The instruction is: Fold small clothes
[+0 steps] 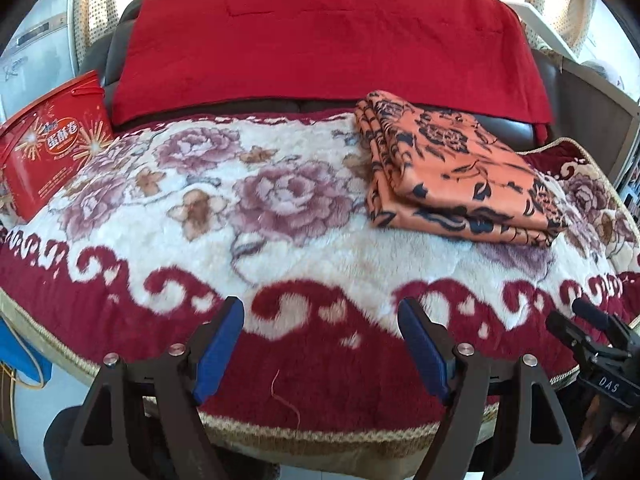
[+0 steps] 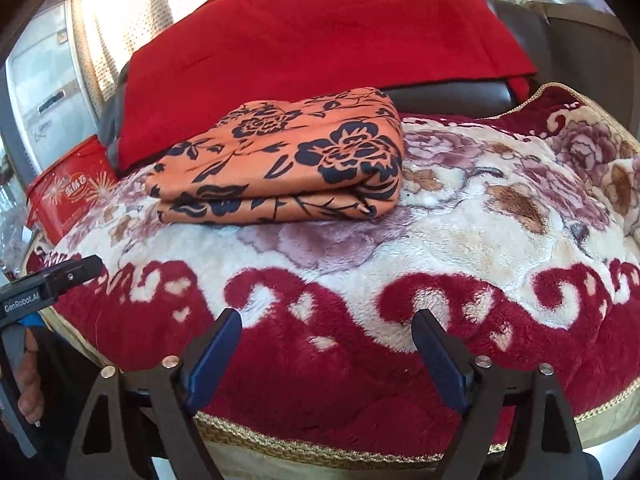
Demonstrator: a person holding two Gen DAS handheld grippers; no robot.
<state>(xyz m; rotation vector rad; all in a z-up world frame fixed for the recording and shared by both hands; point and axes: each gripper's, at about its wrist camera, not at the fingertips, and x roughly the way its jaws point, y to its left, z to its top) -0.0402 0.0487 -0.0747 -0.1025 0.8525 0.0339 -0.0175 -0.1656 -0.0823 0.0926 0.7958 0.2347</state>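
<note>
Blanket: we see a plush floral blanket [image 1: 304,240] spread straight ahead of the tool.
Red quilt: [image 1: 332,40] draped farther ahead, behind it.
Red box: [image 1: 52,148] far left.

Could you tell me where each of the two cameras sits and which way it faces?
Left wrist: rides on the left gripper, looking down along its open blue fingers over the floral blanket; the folded orange cloth lies far right, the right gripper at the right edge.
Right wrist: rides on the right gripper, open, facing the cloth from closer; a hand on the left gripper's body shows lower left.
Shared: blanket, cloth, red quilt, red box.
</note>
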